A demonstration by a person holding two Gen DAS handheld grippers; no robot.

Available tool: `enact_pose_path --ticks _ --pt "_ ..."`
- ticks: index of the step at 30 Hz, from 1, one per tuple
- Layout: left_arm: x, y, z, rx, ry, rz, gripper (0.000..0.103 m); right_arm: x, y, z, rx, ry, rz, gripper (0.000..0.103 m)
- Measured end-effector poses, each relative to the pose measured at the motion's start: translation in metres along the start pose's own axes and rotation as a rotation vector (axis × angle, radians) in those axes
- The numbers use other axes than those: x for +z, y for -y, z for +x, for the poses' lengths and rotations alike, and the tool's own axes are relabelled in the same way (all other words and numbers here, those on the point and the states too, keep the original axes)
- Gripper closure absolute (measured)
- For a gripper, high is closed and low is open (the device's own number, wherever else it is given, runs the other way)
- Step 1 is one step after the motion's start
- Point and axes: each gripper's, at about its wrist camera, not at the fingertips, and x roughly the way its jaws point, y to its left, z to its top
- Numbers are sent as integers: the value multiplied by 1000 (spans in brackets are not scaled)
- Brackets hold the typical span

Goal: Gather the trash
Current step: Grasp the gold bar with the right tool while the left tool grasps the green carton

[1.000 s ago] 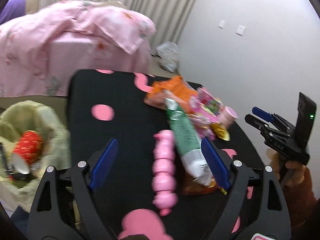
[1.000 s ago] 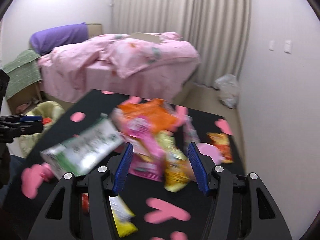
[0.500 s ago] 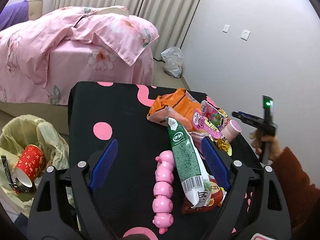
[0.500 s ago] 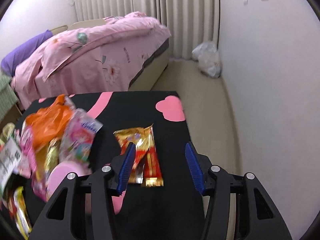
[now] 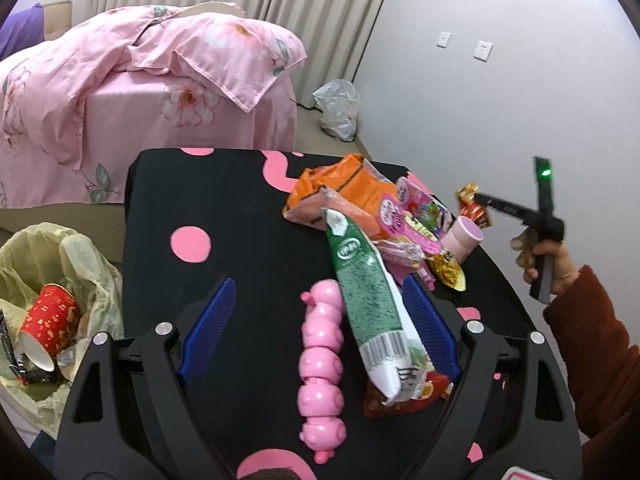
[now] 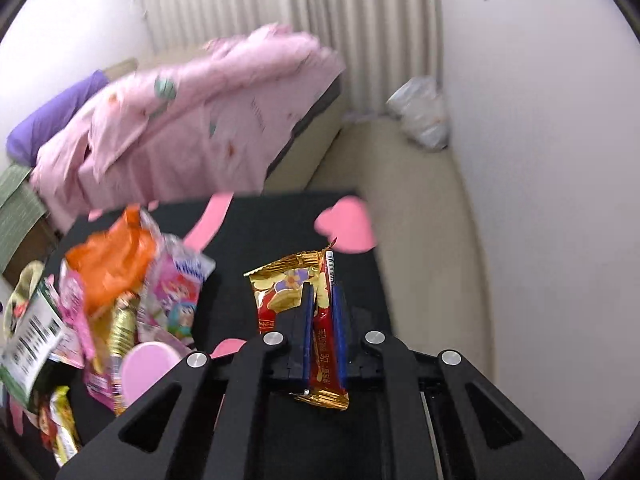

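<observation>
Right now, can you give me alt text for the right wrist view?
The right gripper has just closed on a red-and-gold snack wrapper above the black table. A wrapper pile lies left, a pink bed behind.

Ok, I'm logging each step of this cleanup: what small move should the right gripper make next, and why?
Probably lift it a little and start carrying toward the bin. The right gripper has just been closing and its pads now pinch the red and gold wrapper, which the left view shows off the black table. The lined trash bin sits at the table's far side, past the pile of wrappers.
</observation>
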Motion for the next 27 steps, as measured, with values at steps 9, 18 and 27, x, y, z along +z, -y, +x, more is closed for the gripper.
enact_pose_path --ticks 9,18,27 --pt "8 27 18 -18 -95 62 22 -33 -32 -110 -34 153 -12 92" --pt "43 32 88 -42 -247 32 28 -111 -92 -126 112 86 -34 92" --pt "37 21 111 -118 -359 -68 70 -133 -129 -121 184 61 -61 92"
